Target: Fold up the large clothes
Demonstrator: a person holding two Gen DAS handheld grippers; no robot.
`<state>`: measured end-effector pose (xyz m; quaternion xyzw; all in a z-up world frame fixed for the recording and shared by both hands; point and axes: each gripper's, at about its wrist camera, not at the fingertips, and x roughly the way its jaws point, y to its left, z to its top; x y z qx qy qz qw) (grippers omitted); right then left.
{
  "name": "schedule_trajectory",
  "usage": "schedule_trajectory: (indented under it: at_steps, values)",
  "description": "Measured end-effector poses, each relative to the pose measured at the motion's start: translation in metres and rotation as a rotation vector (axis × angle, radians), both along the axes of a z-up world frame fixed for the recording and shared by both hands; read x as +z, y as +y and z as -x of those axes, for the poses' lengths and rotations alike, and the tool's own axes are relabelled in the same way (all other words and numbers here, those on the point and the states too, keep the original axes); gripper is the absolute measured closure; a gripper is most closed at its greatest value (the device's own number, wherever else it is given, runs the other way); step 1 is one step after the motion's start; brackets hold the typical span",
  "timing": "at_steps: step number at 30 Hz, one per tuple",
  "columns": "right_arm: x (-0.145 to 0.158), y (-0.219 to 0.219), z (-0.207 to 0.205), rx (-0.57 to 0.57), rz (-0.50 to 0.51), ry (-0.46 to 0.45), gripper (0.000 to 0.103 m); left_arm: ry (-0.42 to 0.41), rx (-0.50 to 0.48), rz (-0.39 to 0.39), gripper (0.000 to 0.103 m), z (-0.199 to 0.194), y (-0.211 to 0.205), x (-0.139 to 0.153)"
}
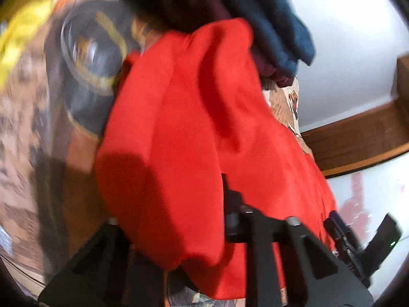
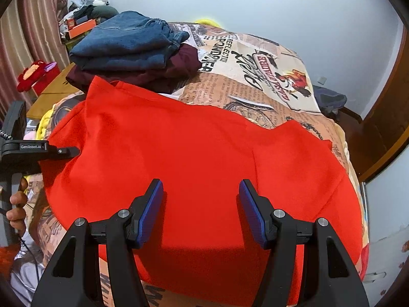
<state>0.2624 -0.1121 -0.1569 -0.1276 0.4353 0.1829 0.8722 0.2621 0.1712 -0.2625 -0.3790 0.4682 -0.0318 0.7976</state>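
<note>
Red cloth (image 2: 194,153), a large garment, was spread across most of the printed bedspread (image 2: 255,76), its far edge lying just beside a stack of folded clothes (image 2: 130,48), blue on dark maroon. The left gripper (image 2: 64,151) was seen at the garment's left edge, and in the blurred left wrist view a fold of the red fabric was draped over and between its fingers; the fingers appeared drawn nearly together on that edge, so a grip on the cloth was judged likely, though the pads themselves were hidden by the fabric. The right gripper (image 2: 201,212) was held above the near middle of the garment with its blue pads (image 2: 150,212) standing about half apart and nothing between them. The step in hand was judged to be the first fold, the left side being taken up. The next move would call for that edge to be carried across toward the right while the cloth was kept flat.
</note>
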Motion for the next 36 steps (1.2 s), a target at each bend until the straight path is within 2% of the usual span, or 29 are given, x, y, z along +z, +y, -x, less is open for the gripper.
schedule_trajectory:
  at_steps: [3, 6, 8, 10, 12, 15, 16, 21, 25, 28, 33, 36]
  values:
    - [0.000, 0.004, -0.002, 0.028, -0.024, 0.026, 0.045, -0.077, -0.004, -0.081, 0.090, 0.003, 0.001, 0.032]
    - [-0.005, 0.015, -0.002, 0.069, -0.035, 0.067, 0.045, -0.164, 0.007, -0.124, 0.093, 0.015, 0.004, 0.066]
    - [-0.010, 0.023, -0.001, 0.097, -0.044, 0.093, 0.045, -0.231, 0.025, -0.194, 0.095, 0.026, 0.008, 0.094]
    - [-0.016, 0.035, -0.001, 0.135, -0.074, 0.137, 0.045, -0.280, 0.027, -0.233, 0.095, 0.038, 0.011, 0.115]
    - [-0.024, 0.048, 0.000, 0.165, -0.118, 0.186, 0.044, -0.316, 0.028, -0.276, 0.095, 0.051, 0.016, 0.131]
    - [-0.033, 0.065, 0.001, 0.192, -0.145, 0.234, 0.038, -0.378, 0.026, -0.366, 0.095, 0.056, 0.000, 0.161]
    - [-0.035, 0.071, 0.002, 0.205, -0.155, 0.248, 0.036, -0.396, 0.022, -0.379, 0.095, 0.062, -0.003, 0.169]
    - [-0.029, 0.077, 0.005, 0.251, -0.177, 0.264, 0.036, -0.430, -0.028, -0.423, 0.095, 0.041, -0.033, 0.192]
    - [-0.014, 0.052, 0.002, 0.229, -0.265, 0.266, 0.037, -0.437, -0.082, -0.418, 0.095, 0.020, -0.061, 0.205]
    - [0.002, 0.020, -0.005, 0.171, -0.308, 0.222, 0.037, -0.455, -0.132, -0.427, 0.095, 0.005, -0.092, 0.212]
    - [0.027, -0.046, -0.012, 0.026, -0.277, 0.098, 0.036, -0.493, -0.256, -0.437, 0.095, -0.024, -0.163, 0.221]
    - [0.032, -0.085, -0.010, -0.068, -0.267, 0.058, 0.036, -0.499, -0.352, -0.403, 0.095, -0.039, -0.208, 0.214]
